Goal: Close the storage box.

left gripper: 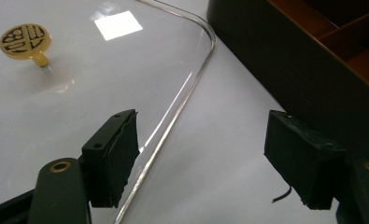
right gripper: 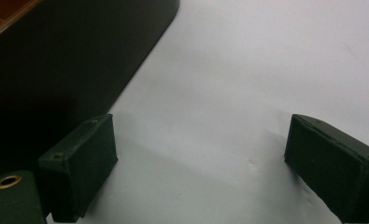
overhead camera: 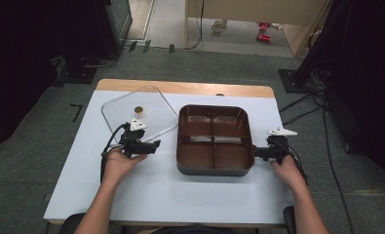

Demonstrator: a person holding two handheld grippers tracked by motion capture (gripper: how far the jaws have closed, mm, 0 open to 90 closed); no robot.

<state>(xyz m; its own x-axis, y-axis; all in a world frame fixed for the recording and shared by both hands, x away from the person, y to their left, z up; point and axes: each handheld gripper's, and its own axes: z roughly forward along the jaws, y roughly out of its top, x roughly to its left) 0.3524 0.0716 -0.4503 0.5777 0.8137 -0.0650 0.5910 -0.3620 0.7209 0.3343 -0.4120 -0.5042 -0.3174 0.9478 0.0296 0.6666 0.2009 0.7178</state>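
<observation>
Clear glass lid (left gripper: 126,70) w/ glossy polished edge is catching a light reflection; its knob (left gripper: 24,41) is showing shiny gold metal. Brown divided tray (overhead camera: 214,139) is looking glossy, prob. plastic. Table (right gripper: 247,84) is appearing smooth, matt white. Gripper pads (left gripper: 121,154) are looking matt black, rough.

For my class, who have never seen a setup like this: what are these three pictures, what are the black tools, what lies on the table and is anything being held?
A person sits at a white table with a hand-held two-jaw gripper in each hand. The high view looks down from above. The other two come from cameras riding on the grippers, looking along their black jaws.

On the table stands a brown tray with four compartments. Left of it lies a clear lid with a gold knob.

The left gripper is open, its jaws straddling the lid's rim without pressing it. The right gripper is open beside the tray, with bare table between its jaws. Nothing is held.
</observation>
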